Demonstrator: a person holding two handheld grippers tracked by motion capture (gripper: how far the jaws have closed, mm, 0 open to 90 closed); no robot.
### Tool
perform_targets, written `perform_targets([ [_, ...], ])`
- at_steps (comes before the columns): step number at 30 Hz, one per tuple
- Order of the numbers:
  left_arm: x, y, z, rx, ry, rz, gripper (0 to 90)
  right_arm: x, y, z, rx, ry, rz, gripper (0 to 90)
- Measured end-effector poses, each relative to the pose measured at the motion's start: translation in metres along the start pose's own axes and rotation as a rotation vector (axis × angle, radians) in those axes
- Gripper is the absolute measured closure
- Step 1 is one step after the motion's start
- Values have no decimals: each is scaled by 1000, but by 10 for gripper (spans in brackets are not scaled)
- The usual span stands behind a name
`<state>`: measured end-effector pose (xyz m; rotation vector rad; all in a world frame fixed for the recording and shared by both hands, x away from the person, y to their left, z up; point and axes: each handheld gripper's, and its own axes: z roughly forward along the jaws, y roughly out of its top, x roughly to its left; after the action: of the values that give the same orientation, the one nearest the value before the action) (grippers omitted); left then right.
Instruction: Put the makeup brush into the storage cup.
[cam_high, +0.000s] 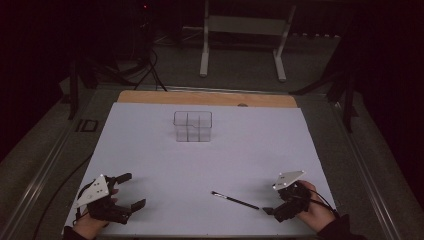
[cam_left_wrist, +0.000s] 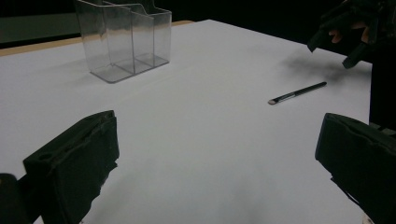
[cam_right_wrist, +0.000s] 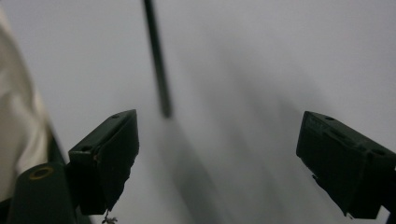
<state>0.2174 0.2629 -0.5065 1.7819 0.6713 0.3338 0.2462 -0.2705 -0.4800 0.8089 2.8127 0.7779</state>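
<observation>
- The right gripper (cam_right_wrist: 217, 158) has its jaws spread wide with nothing between them; in its own view the two black jaws rise from the lower left and lower right corners, over bare white surface.
- Just past those jaws a thin dark brush (cam_right_wrist: 157, 60) runs from the top edge down to the middle of that view. Its near end stops short of the jaws, touching neither, and its upper part is cut off by the frame.
- A pale blurred shape fills the left edge of that view; I cannot make out what it is.
- In the high view the right gripper sits at the lower right, a hand around it, with the brush lying flat just to its left.
- The left gripper (cam_left_wrist: 215, 158) also has its jaws wide apart and holds nothing; both are cut off by the bottom edge of its view.
- In the high view it rests at the lower left, well apart from the brush.
- The brush tip looks pale in the left gripper view, right of centre; finer detail is too small to tell.
- A clear plastic organizer (cam_high: 193, 126) with compartments stands upright at upper centre of the white sheet (cam_high: 150, 150), well apart from both grippers. Its dividers are hard to count.
- Beyond the table (cam_high: 210, 98) the room is dark; a white frame (cam_high: 245, 30) stands on the floor at the top.
</observation>
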Motion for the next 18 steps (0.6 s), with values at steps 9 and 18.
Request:
perform_targets([
  [9,0,0,0,-4,-3,0,10,8,12,11,126,38,-11,126],
  [18,0,0,0,-1,-6,-2,10,7,26,15,144,80,-4,122],
])
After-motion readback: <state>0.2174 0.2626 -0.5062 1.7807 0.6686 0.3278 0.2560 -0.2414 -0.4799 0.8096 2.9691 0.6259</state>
